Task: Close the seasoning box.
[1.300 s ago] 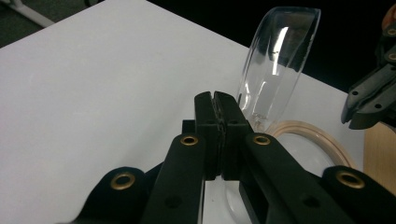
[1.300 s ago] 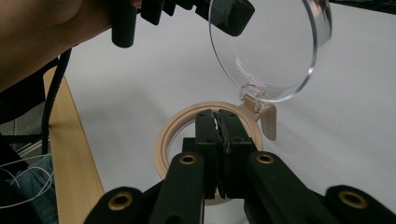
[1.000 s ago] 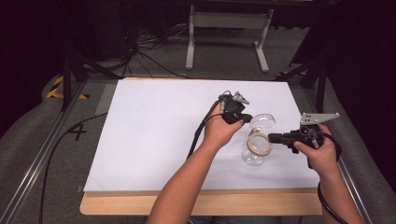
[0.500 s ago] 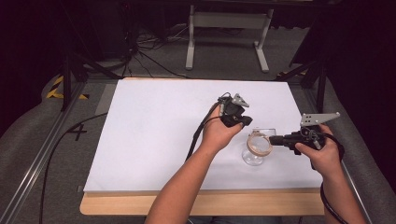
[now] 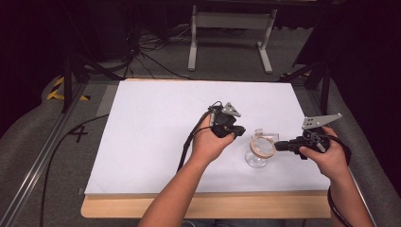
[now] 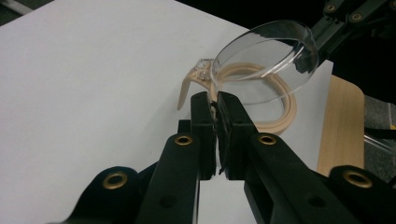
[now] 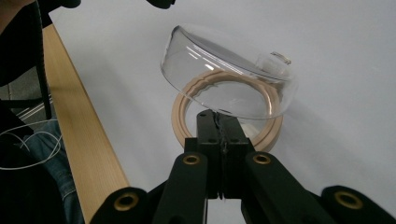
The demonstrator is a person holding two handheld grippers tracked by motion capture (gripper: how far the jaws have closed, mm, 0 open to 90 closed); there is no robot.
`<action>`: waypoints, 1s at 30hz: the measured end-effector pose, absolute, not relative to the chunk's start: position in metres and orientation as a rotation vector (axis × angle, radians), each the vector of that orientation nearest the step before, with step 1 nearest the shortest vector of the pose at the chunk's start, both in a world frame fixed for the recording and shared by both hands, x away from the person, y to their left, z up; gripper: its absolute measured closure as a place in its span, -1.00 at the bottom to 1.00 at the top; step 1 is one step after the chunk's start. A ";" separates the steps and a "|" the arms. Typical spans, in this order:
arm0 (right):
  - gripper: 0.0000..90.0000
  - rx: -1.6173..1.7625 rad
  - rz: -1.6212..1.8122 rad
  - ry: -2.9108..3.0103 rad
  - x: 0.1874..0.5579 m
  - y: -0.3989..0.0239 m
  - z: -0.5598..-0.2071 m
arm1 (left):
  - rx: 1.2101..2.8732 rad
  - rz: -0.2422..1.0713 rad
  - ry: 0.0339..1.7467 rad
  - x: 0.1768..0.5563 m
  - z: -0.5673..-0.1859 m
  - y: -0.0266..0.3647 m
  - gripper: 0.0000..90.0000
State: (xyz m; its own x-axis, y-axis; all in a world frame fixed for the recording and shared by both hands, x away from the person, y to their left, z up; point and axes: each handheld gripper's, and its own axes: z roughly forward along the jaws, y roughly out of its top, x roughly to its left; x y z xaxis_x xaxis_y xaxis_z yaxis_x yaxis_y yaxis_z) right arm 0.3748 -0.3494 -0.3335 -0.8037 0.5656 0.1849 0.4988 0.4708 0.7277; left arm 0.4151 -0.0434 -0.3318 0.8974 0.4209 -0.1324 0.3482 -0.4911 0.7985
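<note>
A clear domed lid [image 5: 257,159] with a beige ring [image 5: 261,145] at its rim tilts over the right part of the white board [image 5: 151,123]. My right gripper [image 5: 275,146] is shut on the rim, lid [image 7: 224,70] and ring [image 7: 182,107] just past its closed jaws [image 7: 218,116]. My left gripper [image 5: 240,131] hangs a little to the left of the lid, apart from it. Its jaws have just been opening and show a narrow gap [image 6: 215,99] with nothing between them. Beyond them lie the lid [image 6: 266,60] and ring [image 6: 280,88].
The white board rests on a wooden table whose front edge [image 5: 203,208] runs along the bottom. A black cable [image 5: 187,142] trails from the left gripper across the board. A metal stand [image 5: 227,28] and cables lie on the floor beyond.
The left gripper has let go of the lid and drawn back to the left. The lid has tipped and sunk slightly. The right gripper has stayed in place.
</note>
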 end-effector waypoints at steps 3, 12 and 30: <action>1.00 0.944 1.223 2.644 0.375 -0.348 -0.334 | 2.144 0.117 0.554 0.412 -0.334 -0.038 0.90; 1.00 0.934 1.141 2.684 0.374 -0.347 -0.336 | 2.145 0.092 0.578 0.407 -0.342 -0.030 0.89; 1.00 0.916 1.053 2.796 0.373 -0.346 -0.340 | 2.166 0.022 0.611 0.404 -0.365 -0.028 0.86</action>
State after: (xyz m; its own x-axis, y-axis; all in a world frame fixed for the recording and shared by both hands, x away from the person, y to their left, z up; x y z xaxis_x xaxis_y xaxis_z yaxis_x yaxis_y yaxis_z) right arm 0.3734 -0.3463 -0.3397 -0.8280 0.5301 0.1828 0.5190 0.6011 0.6077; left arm 0.4039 -0.0278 -0.3654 0.8797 0.4335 -0.1957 0.4182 -0.5089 0.7524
